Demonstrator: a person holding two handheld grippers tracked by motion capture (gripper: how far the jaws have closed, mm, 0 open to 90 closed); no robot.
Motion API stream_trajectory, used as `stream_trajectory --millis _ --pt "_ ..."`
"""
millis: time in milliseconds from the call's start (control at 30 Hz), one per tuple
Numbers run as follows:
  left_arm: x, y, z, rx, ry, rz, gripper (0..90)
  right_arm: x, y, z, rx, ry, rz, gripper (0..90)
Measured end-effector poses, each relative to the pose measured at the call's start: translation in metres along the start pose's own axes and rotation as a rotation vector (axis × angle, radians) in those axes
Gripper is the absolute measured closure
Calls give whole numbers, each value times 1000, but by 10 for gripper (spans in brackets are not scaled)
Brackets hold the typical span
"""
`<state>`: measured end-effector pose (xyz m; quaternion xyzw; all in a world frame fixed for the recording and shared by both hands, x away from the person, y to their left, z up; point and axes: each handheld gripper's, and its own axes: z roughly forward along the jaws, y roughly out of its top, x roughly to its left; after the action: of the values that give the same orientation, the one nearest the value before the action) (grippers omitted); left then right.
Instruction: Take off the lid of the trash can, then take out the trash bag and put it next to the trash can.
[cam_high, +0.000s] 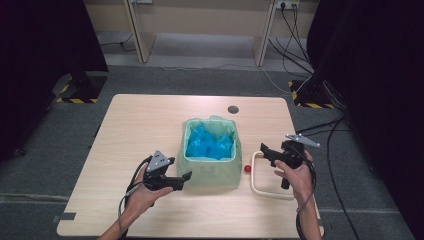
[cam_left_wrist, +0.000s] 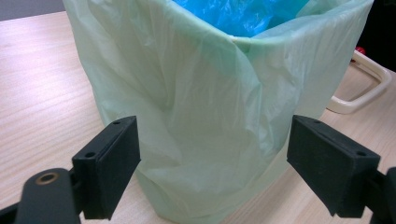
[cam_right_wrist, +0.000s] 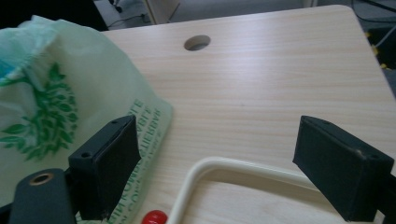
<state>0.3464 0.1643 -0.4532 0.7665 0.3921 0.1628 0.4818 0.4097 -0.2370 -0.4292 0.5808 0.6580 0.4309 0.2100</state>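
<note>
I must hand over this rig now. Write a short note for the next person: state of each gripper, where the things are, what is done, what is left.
Left gripper: open, empty, at the near left side of the bin, fingers apart before the bag wall.
Right gripper: open, empty, over the cream handle to the right of the bin.
Bin: at the middle of the table, lined with the pale green bag, whose top is folded over the rim; blue plastic lies inside. A small red ball lies between bin and handle.
Done: bag fitted, by the look.
Left: probably to grip the bag; nothing is held yet.
</note>
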Motion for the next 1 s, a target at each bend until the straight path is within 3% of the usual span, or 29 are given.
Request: stream_trajectory --millis 333,1000 --pt "3 -2 -3 -4 6 -10 165 30 10 3 -18 75 -51 142" --pt "-3 6 5 -27 14 6 153 57 22 12 -32 110 -87 146"
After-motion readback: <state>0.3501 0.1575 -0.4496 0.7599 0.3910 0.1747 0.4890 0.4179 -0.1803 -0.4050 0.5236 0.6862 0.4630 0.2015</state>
